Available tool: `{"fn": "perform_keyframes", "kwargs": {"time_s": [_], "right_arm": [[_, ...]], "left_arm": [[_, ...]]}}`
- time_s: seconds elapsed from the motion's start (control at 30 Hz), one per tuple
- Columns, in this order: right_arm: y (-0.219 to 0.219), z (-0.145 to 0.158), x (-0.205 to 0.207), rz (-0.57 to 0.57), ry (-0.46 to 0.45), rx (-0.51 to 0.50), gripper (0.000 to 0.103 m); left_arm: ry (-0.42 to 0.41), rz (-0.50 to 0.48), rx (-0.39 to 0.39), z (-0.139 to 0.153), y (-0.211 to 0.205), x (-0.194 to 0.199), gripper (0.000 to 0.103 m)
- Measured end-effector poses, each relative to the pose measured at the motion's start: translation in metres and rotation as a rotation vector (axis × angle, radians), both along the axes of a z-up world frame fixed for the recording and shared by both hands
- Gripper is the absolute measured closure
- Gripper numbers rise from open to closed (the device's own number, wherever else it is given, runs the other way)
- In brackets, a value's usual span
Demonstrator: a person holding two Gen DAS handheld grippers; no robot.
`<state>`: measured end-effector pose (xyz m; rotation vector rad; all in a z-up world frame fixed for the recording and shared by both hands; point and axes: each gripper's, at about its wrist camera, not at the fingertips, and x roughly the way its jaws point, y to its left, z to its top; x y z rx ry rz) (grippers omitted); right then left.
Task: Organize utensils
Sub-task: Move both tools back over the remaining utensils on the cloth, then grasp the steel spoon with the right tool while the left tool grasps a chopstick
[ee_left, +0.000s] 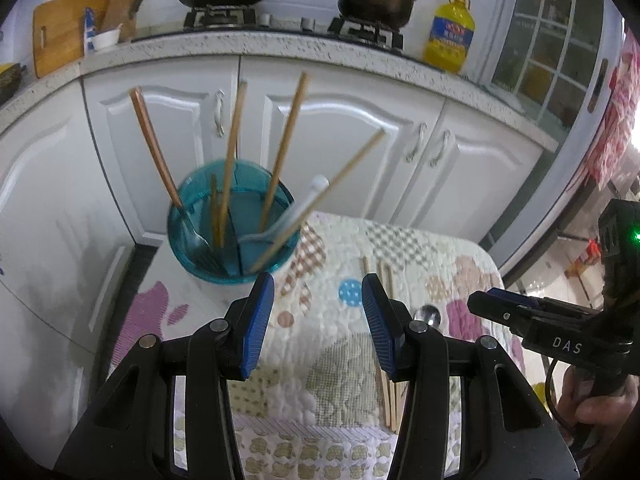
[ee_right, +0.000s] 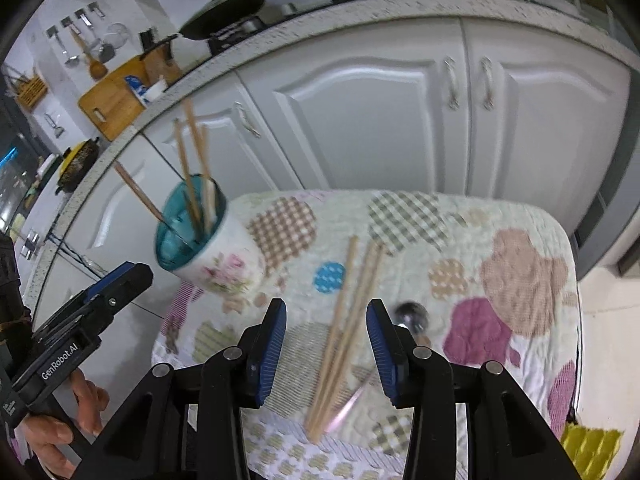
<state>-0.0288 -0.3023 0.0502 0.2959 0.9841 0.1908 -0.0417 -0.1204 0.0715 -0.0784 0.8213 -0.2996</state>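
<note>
The left gripper (ee_left: 318,320) is tilted steeply down over the patchwork-covered table (ee_left: 420,248), its blue-padded jaws spread wide with nothing between them but cloth. The right-hand pad (ee_left: 380,328) partly covers a bundle of loose chopsticks (ee_left: 386,276), but whether it touches them cannot be told. At about 11 o'clock from the fingertips, just beyond them, stands the teal utensil holder (ee_left: 228,236), upright on the table's far left corner. It holds several chopsticks leaning outward, a fork with a wooden handle (ee_left: 160,160) and a white spoon (ee_left: 296,212). At 3 o'clock the right gripper (ee_left: 492,304) comes in side-on from the frame's edge, held by a hand (ee_left: 592,408) at the lower right.

In the right wrist view, the right gripper (ee_right: 326,340) also points steeply downward, jaws parted and holding nothing. The chopsticks (ee_right: 344,336) lie on the cloth between and beyond the pads, running from 6 toward 12 o'clock. A metal spoon (ee_right: 412,316) lies just outside the right pad at 2 o'clock, and a blurred pink handle (ee_right: 344,408) rests at 6 o'clock. The holder (ee_right: 200,236) sits at 10 o'clock; the left gripper (ee_right: 120,280) and the hand (ee_right: 60,432) holding it are at 8 o'clock.
</note>
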Motion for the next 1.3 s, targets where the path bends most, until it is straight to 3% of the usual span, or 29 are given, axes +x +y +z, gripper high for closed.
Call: {"fn": "perform_keyframes", "kwargs": {"time_s": [0.5, 0.77, 0.87, 0.97, 1.1, 1.3], "right_arm": [[-0.034, -0.082, 0.009, -0.07, 0.173, 0.015, 0.063], [-0.048, -0.105, 0.038, -0.033, 0.155, -0.004, 0.063], [-0.048, -0.11, 0.049, 0.032, 0.143, -0.007, 0.069], [-0.045, -0.118, 0.057, 0.082, 0.153, -0.04, 0.085], [-0.054, -0.12, 0.053, 0.1, 0.141, 0.015, 0.097], [-0.087, -0.113, 0.012, 0.023, 0.145, 0.068, 0.099]], "left_arm": [[0.187, -0.107, -0.044, -0.078, -0.03, 0.013, 0.058], [0.269, -0.129, -0.037, -0.114, -0.057, 0.035, 0.061], [0.289, -0.127, -0.026, -0.122, -0.066, 0.045, 0.061], [0.299, -0.124, -0.016, -0.126, -0.071, 0.052, 0.061], [0.314, -0.124, -0.006, -0.131, -0.078, 0.058, 0.061], [0.326, -0.121, -0.013, -0.133, -0.079, 0.061, 0.061]]}}
